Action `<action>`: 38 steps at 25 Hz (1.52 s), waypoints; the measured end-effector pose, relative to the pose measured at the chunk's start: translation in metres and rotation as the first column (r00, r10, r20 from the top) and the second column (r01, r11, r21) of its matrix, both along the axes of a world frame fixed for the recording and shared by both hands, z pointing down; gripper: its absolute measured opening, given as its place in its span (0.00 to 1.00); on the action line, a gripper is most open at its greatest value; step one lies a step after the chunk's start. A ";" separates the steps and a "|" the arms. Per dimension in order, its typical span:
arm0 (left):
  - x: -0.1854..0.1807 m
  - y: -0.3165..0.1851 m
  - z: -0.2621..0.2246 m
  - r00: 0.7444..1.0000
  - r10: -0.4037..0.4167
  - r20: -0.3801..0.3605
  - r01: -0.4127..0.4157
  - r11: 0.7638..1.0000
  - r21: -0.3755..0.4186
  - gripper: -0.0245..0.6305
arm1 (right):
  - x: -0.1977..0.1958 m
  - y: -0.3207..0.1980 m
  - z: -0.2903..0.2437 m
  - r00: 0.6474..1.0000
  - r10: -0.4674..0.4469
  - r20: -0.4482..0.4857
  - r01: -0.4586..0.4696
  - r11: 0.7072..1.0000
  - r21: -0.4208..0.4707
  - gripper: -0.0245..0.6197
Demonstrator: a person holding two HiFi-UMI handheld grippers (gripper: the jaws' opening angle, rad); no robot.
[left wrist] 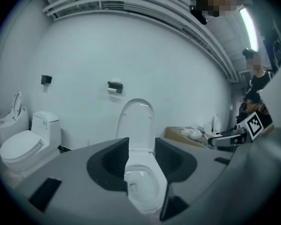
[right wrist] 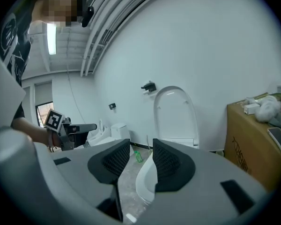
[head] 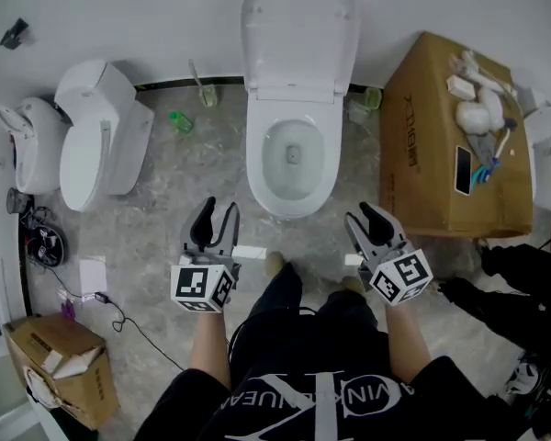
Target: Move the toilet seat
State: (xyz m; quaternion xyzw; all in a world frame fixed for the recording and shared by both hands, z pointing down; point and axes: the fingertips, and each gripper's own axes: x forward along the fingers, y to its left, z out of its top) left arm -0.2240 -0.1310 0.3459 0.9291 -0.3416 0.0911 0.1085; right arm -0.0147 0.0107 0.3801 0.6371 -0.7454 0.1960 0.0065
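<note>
At the back wall, head view: toilet seat stands raised, upright above the open bowl; a cardboard box sits near the bowl.
Head view, grippers: left gripper and right gripper hover short of the bowl, touching nothing.
Left gripper view: jaws partly apart, nothing held; the bowl shows through the gap.
Right gripper view: jaws partly apart, nothing held; the bowl's rim lies beyond.
</note>
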 end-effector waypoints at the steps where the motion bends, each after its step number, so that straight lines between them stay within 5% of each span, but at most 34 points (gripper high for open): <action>1: 0.000 -0.004 0.008 1.000 0.026 0.007 -0.026 1.000 -0.008 0.30 | -0.004 -0.002 0.007 1.000 0.013 0.001 -0.013 1.000 -0.015 0.29; 10: 0.010 -0.015 0.087 0.986 0.163 0.028 -0.159 0.981 -0.109 0.30 | -0.029 -0.012 0.073 0.999 0.053 0.006 -0.051 0.989 -0.139 0.29; 21: 0.030 -0.012 0.230 0.963 0.238 0.127 -0.204 0.950 -0.237 0.31 | -0.034 -0.017 0.218 1.000 -0.020 0.024 0.027 0.937 -0.348 0.29; 29: 0.024 0.001 0.335 0.923 0.297 0.243 -0.209 0.920 -0.331 0.35 | -0.041 -0.020 0.310 0.997 -0.068 0.033 0.076 0.892 -0.445 0.29; 32: 0.024 0.005 0.363 0.894 0.339 0.292 -0.233 0.910 -0.343 0.36 | -0.037 -0.021 0.337 0.998 -0.055 0.009 0.053 0.880 -0.473 0.30; 38: 0.034 0.007 0.404 0.778 0.474 0.413 -0.358 0.874 -0.329 0.38 | -0.031 -0.029 0.375 0.998 -0.054 -0.027 0.033 0.861 -0.508 0.30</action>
